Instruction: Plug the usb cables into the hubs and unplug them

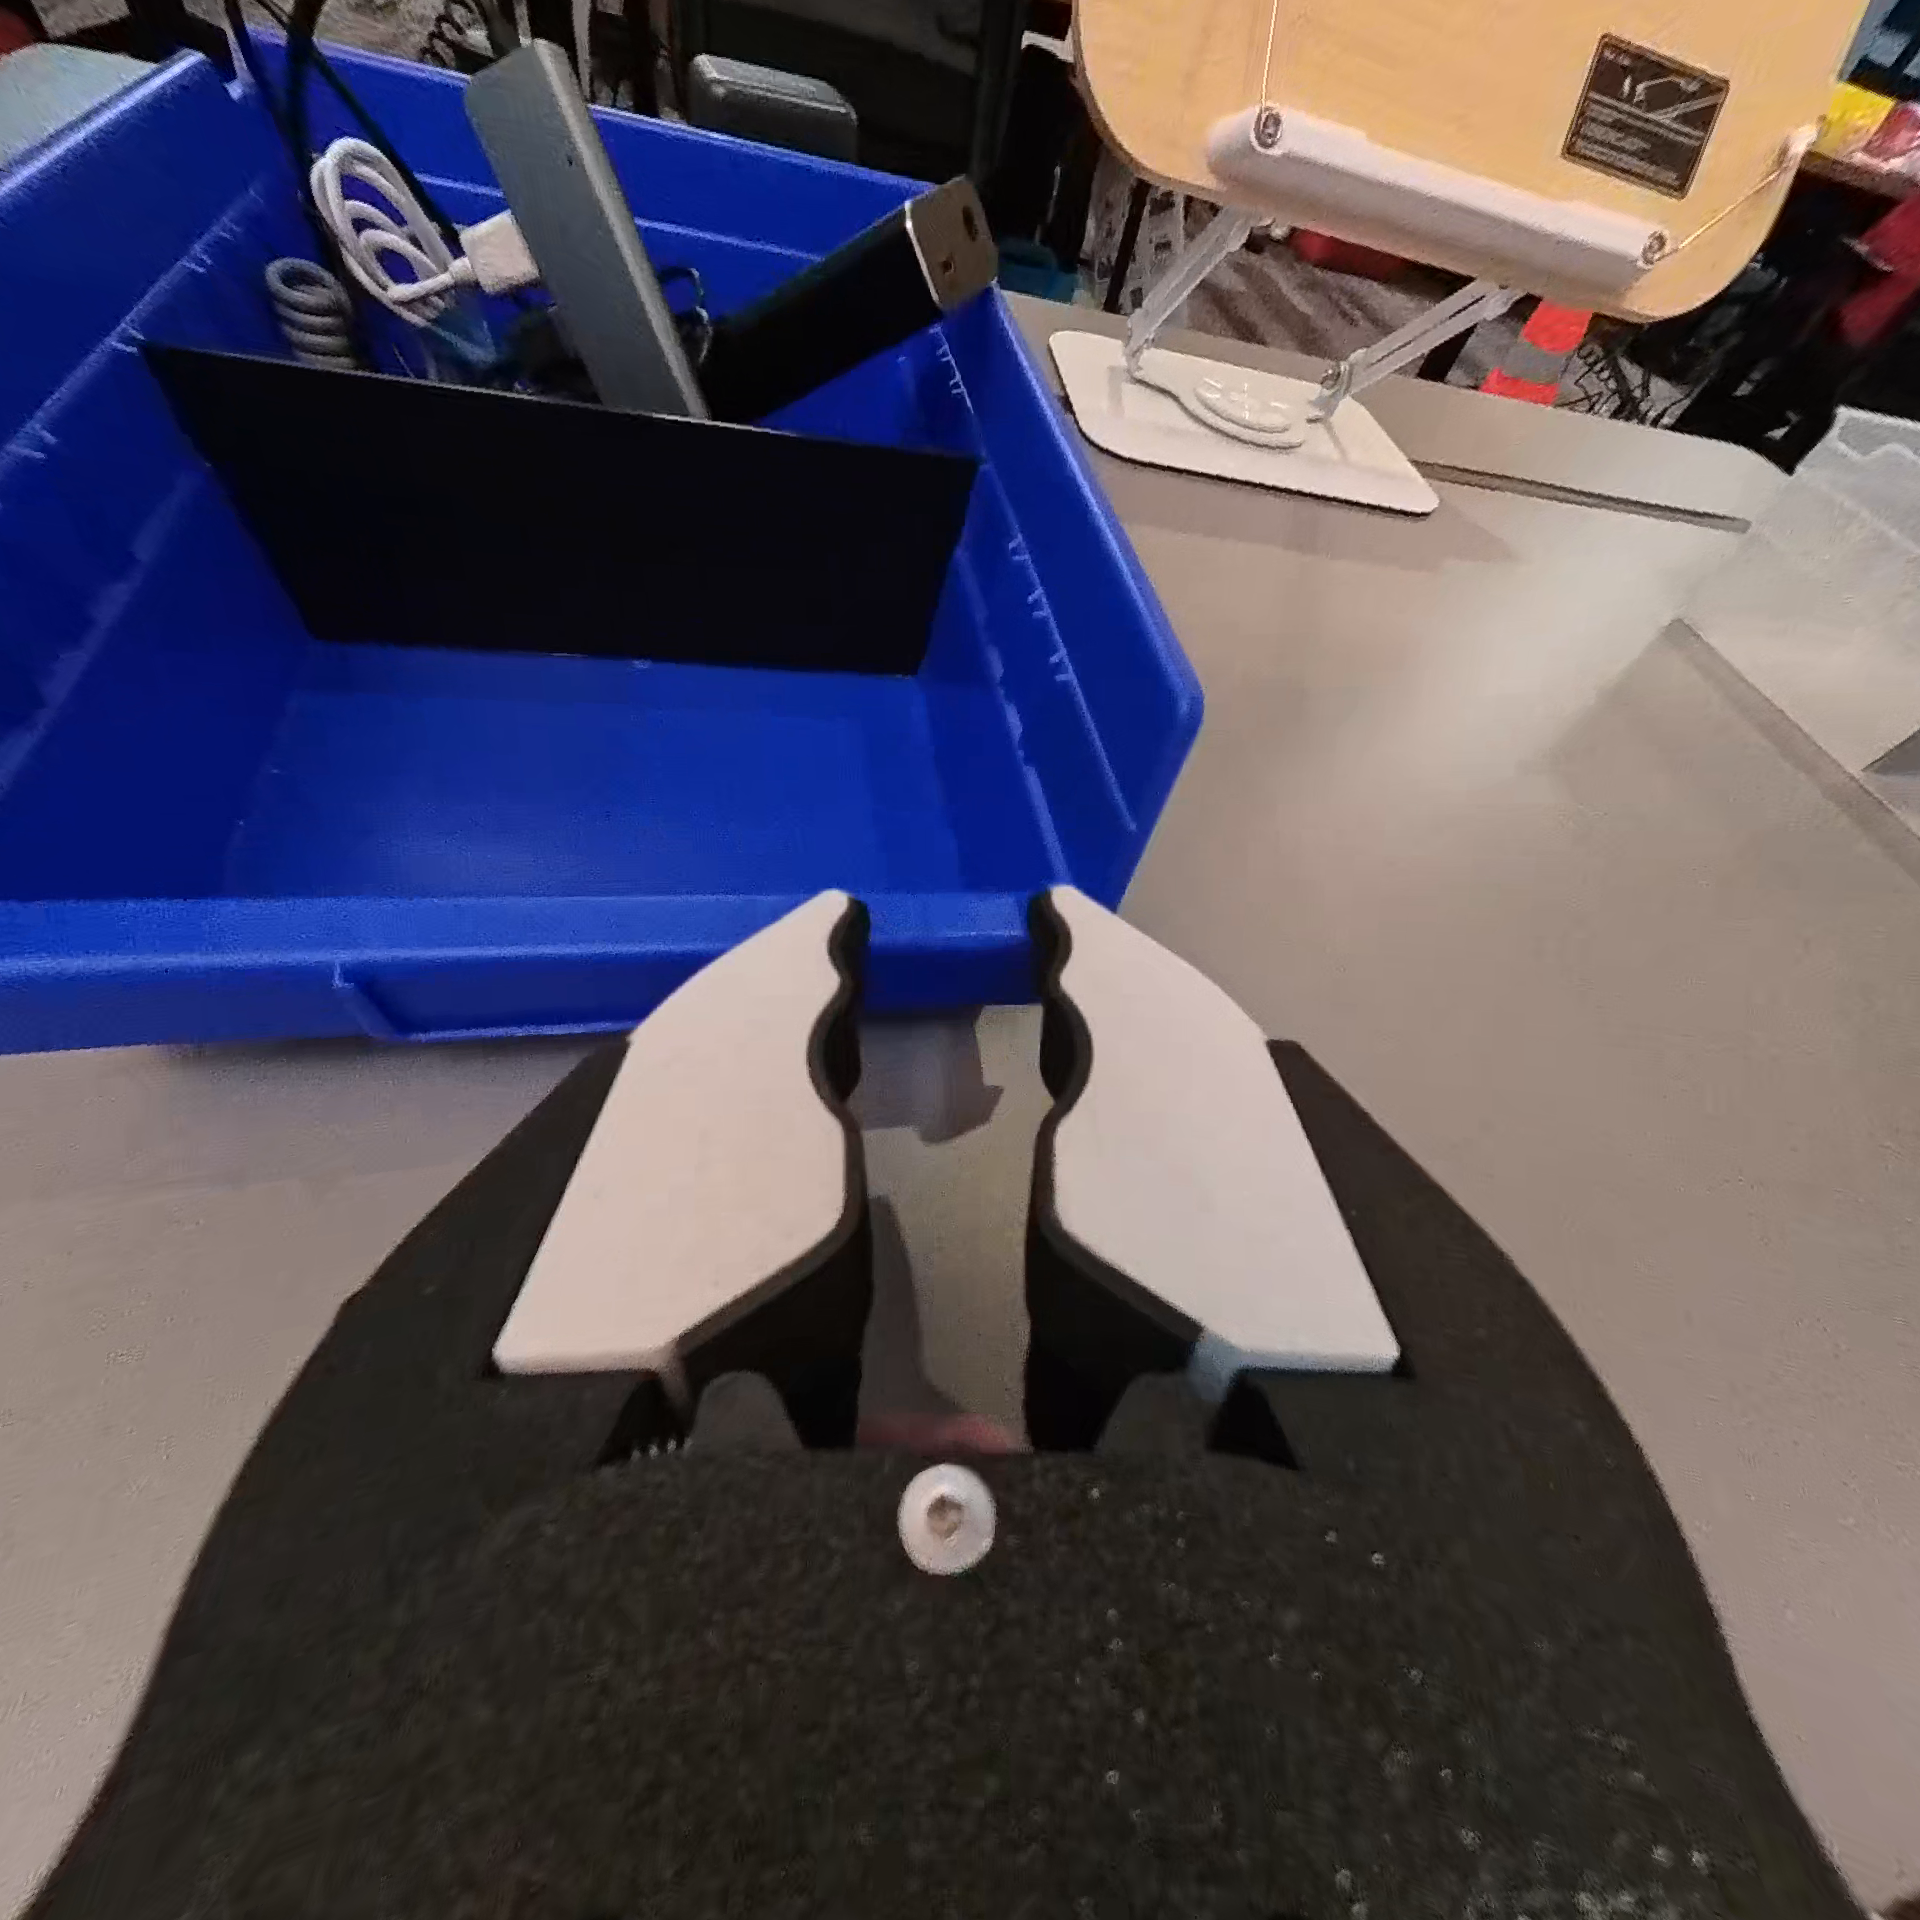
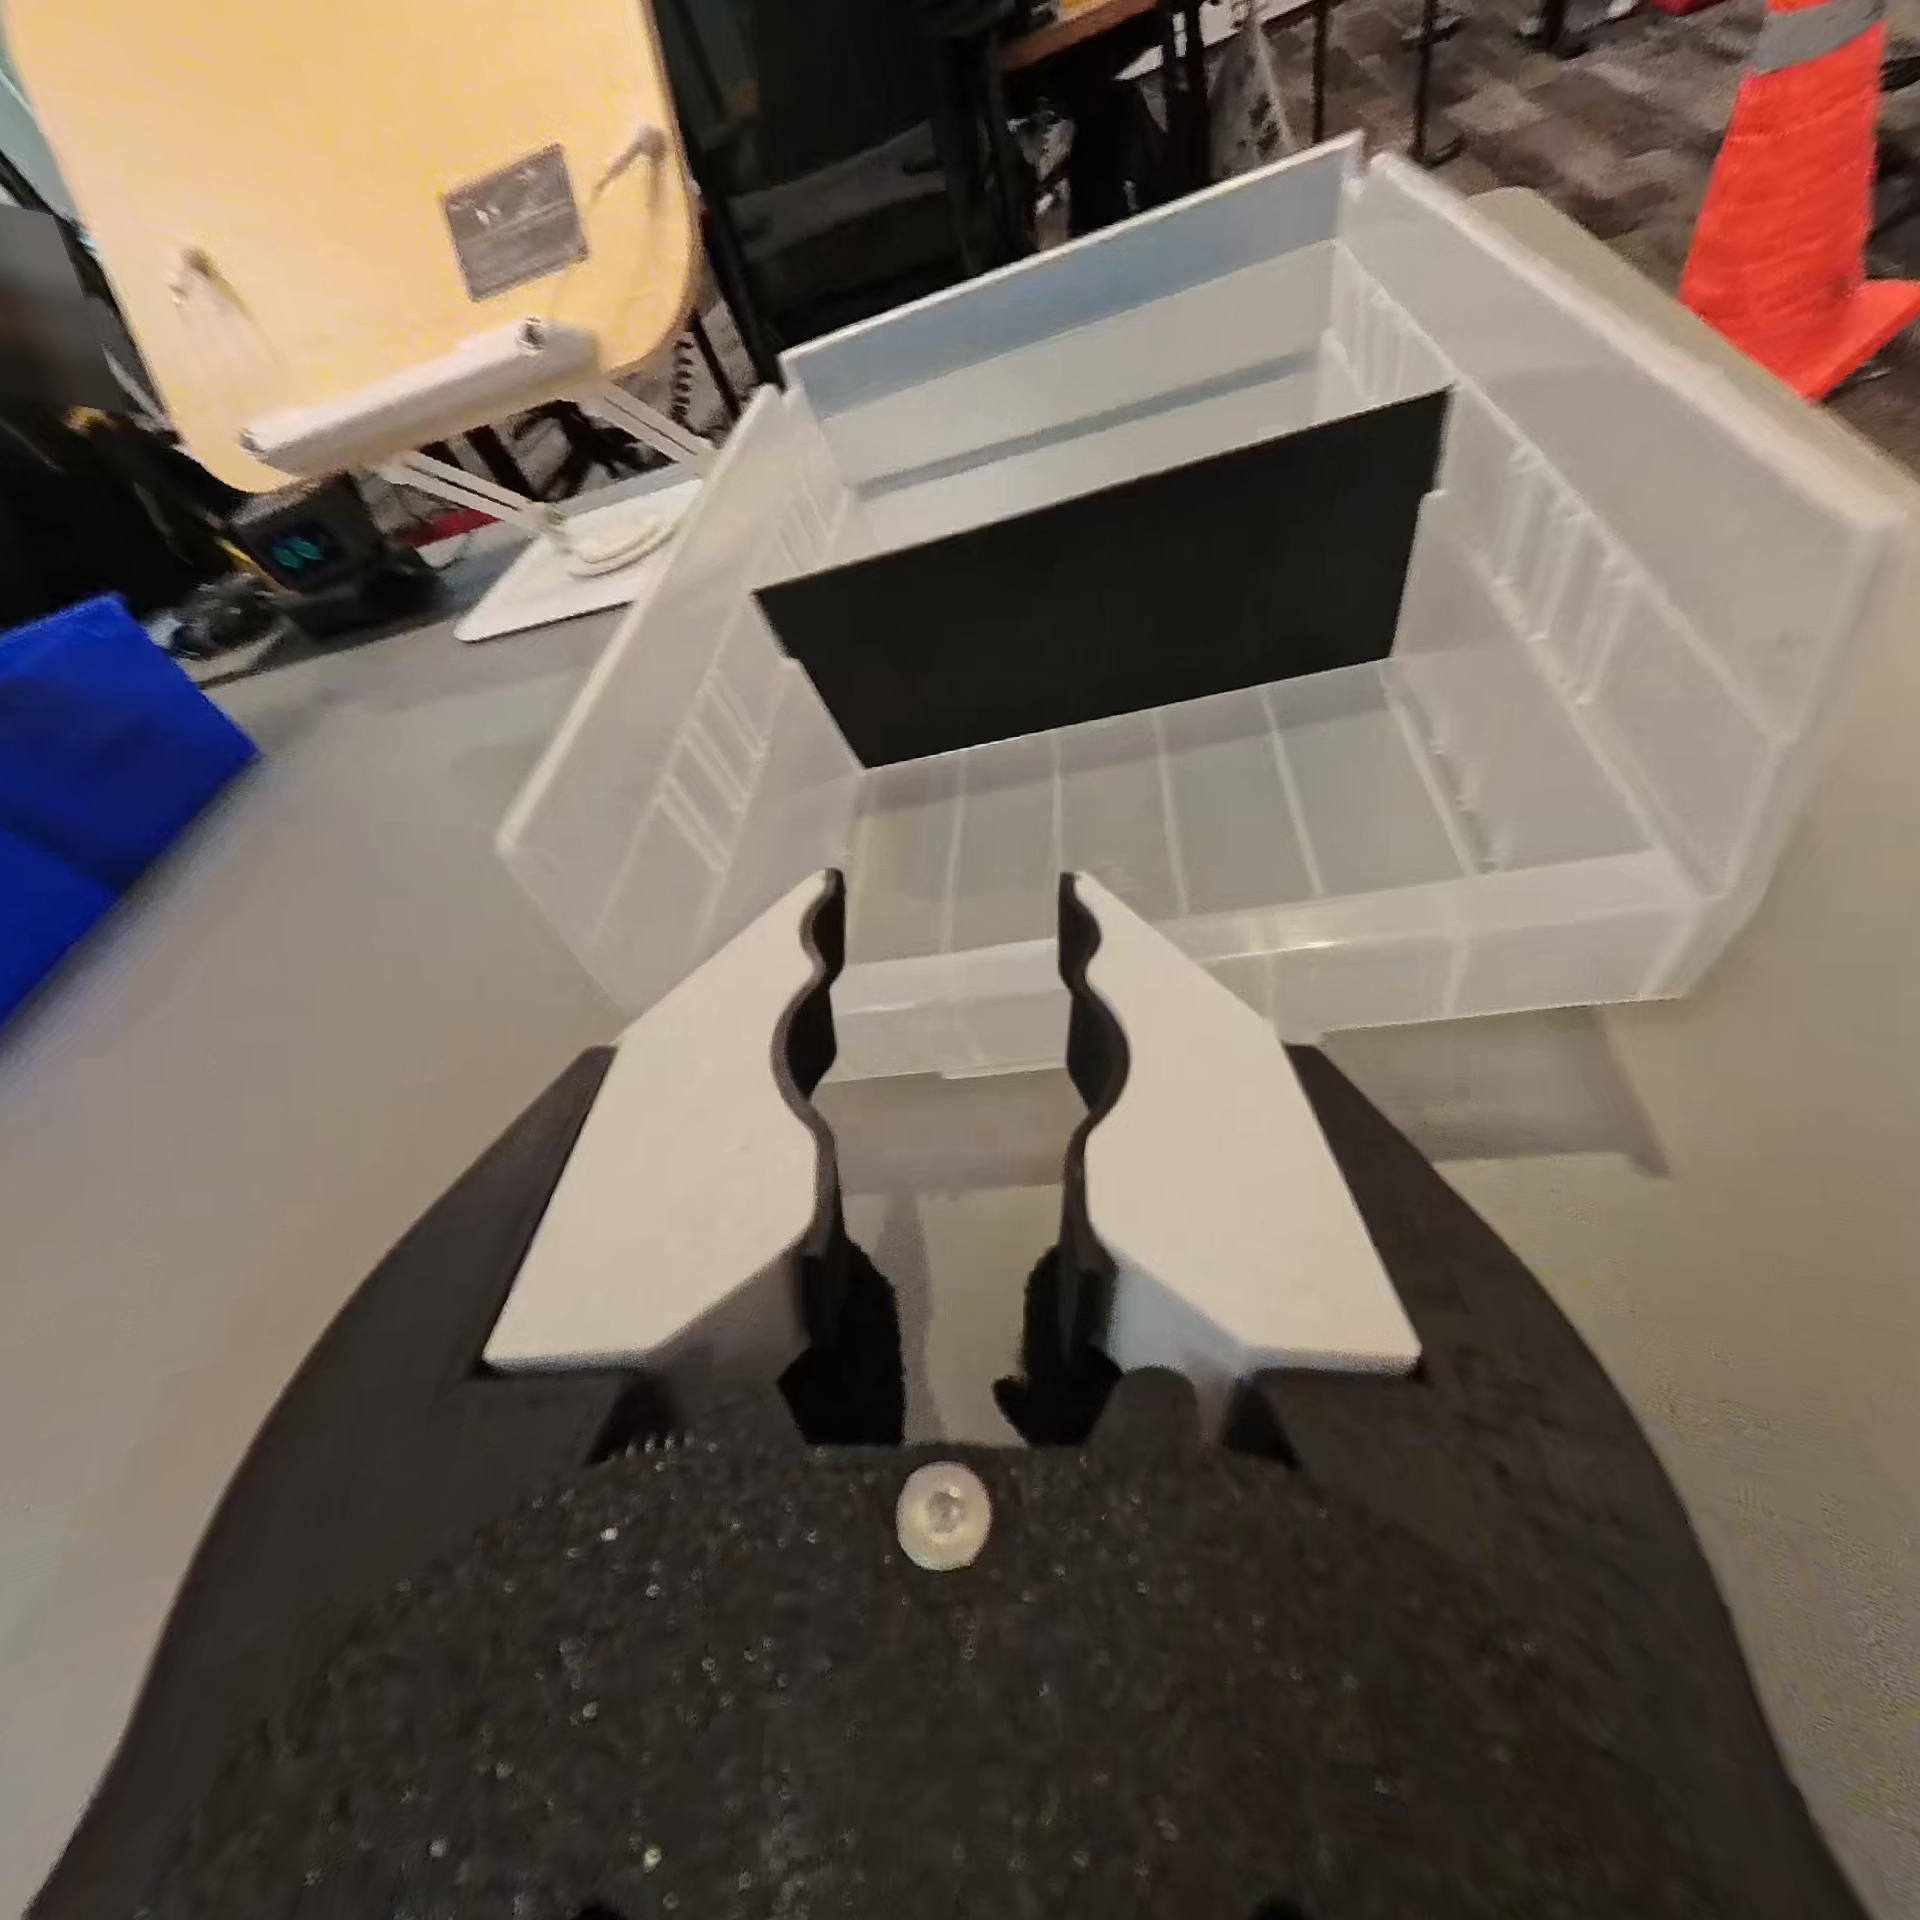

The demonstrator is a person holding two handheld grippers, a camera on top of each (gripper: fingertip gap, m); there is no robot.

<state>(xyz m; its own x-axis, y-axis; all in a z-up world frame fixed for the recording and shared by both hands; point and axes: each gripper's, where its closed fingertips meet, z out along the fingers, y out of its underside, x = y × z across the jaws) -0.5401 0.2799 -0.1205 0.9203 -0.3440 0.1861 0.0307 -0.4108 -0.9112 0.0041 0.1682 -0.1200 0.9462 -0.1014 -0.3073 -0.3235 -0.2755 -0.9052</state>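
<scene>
A blue bin [image 1: 1081, 644] stands on the grey table at the left. Behind its black divider [image 1: 582, 540] lie a grey hub [image 1: 582, 239], a black hub [image 1: 862, 281], a coiled white usb cable [image 1: 384, 229] with its plug [image 1: 504, 249], and dark cables. The bin's front compartment holds nothing. My left gripper [image 1: 948, 920] is open and empty, just in front of the bin's front wall. My right gripper [image 2: 951, 899] is open and empty at the front lip of a clear bin [image 2: 1621, 665] with a black divider [image 2: 1112, 571]; both its compartments hold nothing.
A round wooden-backed lamp on a white stand [image 1: 1236, 416] sits at the table's far side between the bins; it also shows in the right wrist view [image 2: 353, 208]. The blue bin's corner [image 2: 94, 727] shows at left. An orange cone [image 2: 1808, 197] stands on the floor beyond. The tips of one gripper are about 55 cm away from the tips of the other. The grey hub [image 1: 582, 239] lies around 20 cm away from my left fingertips.
</scene>
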